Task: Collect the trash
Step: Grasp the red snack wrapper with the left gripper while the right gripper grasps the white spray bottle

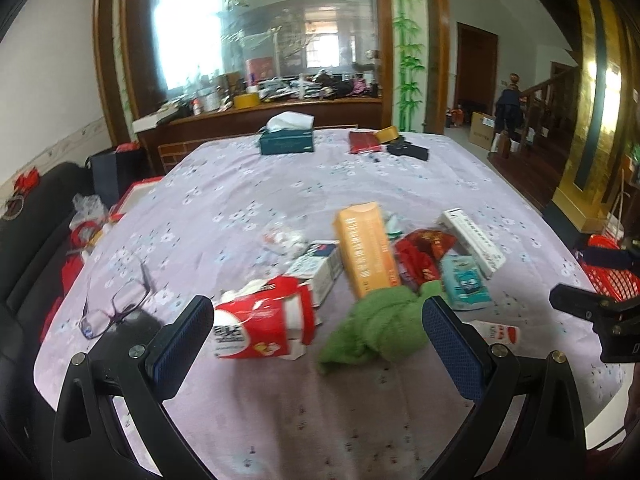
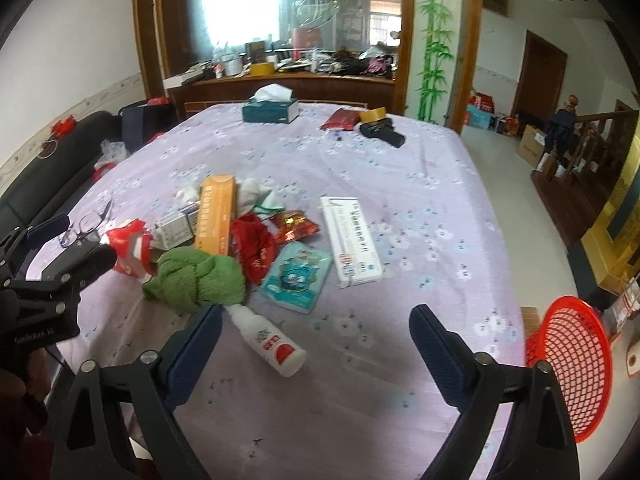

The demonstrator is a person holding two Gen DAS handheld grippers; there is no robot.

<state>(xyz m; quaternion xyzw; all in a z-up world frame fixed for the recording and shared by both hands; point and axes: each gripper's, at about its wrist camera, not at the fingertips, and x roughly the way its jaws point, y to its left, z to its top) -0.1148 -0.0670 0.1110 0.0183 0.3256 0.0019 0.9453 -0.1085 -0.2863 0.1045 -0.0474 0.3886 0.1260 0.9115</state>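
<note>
At the bottom of each wrist view our tools frame the scene: the left gripper point(image 1: 318, 318) and the right gripper point(image 2: 316, 330) both stand spread wide with nothing between their blue pads, hovering above the lilac flower-printed tablecloth point(image 2: 400, 184).

Nearest, low in the right view, lies a white plastic bottle with a red label point(image 2: 272, 344). Just beyond it sits a crumpled green cloth point(image 2: 196, 278). To its left is a torn red and white paper pack point(image 1: 264, 322). Behind these, mid-frame, the rubbish clusters: a tall orange carton point(image 1: 366, 250), a crumpled red wrapper point(image 2: 254, 246), a teal printed pouch point(image 2: 296, 280) and a long white box point(image 2: 350, 240).

At the right edge, off the table's corner, hangs a red plastic mesh basket point(image 2: 572, 368); we see nothing in it.

At the left, purple-framed glasses point(image 1: 114, 308) rest on the cloth. Far up the frame stands a dark green tissue box point(image 1: 286, 140).

We judge collecting has scarcely begun: every piece is still on the table.
</note>
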